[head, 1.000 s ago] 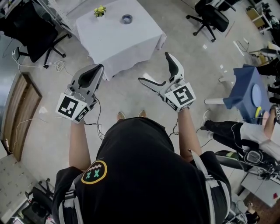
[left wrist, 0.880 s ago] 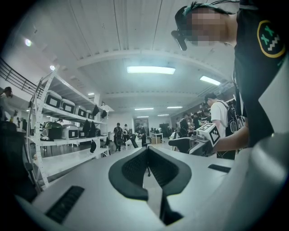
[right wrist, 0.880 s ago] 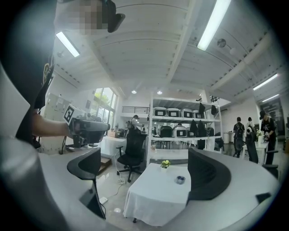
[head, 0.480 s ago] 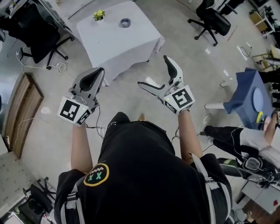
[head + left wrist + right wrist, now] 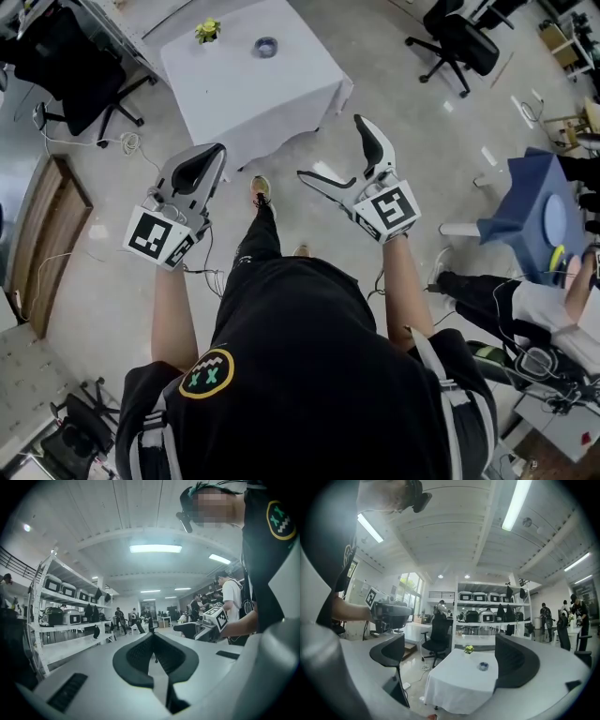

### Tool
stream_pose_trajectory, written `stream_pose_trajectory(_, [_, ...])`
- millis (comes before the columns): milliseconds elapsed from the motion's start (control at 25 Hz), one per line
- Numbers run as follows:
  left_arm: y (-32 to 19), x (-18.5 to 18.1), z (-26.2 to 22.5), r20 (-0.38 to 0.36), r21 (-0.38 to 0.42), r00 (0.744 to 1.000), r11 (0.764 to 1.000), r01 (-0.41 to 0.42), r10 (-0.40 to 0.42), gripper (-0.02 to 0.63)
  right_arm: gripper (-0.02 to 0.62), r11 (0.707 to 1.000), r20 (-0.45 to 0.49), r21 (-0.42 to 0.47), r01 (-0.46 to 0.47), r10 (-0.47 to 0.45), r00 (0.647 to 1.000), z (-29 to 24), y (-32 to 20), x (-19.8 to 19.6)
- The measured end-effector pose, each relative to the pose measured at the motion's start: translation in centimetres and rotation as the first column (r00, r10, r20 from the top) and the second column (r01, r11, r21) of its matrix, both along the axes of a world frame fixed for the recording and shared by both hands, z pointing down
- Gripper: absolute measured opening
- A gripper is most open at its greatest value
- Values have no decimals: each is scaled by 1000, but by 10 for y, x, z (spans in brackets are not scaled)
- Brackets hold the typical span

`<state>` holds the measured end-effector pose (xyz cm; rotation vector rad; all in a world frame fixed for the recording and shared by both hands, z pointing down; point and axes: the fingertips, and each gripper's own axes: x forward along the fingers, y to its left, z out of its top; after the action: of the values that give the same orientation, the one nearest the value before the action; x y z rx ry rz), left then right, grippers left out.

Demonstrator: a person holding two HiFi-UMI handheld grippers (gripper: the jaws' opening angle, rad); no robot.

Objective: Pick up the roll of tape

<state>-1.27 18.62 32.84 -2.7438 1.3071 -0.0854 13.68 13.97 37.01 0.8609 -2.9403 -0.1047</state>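
Overhead, in the head view, the left gripper (image 5: 213,151) has its jaws pressed together and carries nothing. The right gripper (image 5: 331,147) has its jaws spread wide, also empty. Both are held in the air above the floor, well apart from the table (image 5: 253,89) at the far side. The roll of tape (image 5: 266,45) lies on the table's white cloth, near its far edge, with a small bunch of yellow flowers (image 5: 207,30) to its left.

Left gripper view: the two dark pads meet at the tips, with nothing between them. Shelving (image 5: 61,616) stands at the left.

Right gripper view: the jaws stand wide apart. The table shows far off between them, with the roll of tape right of the flowers.
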Motion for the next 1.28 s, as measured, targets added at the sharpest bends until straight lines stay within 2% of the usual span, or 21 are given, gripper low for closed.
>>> stream_pose_trajectory(360, [-95,-28,11,-20,1,1000,1000,-12,12,18,600,1000,-15,-21,-6,6,1000,13,-88,-30])
stream_pose_trajectory(960, [-275,-97,12,-46,-27,997,998,-57,56,18,600,998,-38,-49,-49,47,998,8,-257,-97])
stream_pose_trajectory(1280, [-350,-124,11,-60,-46,995,996,-79,76,19,600,995,-50,-62,-71,68,996,10,-329,-121])
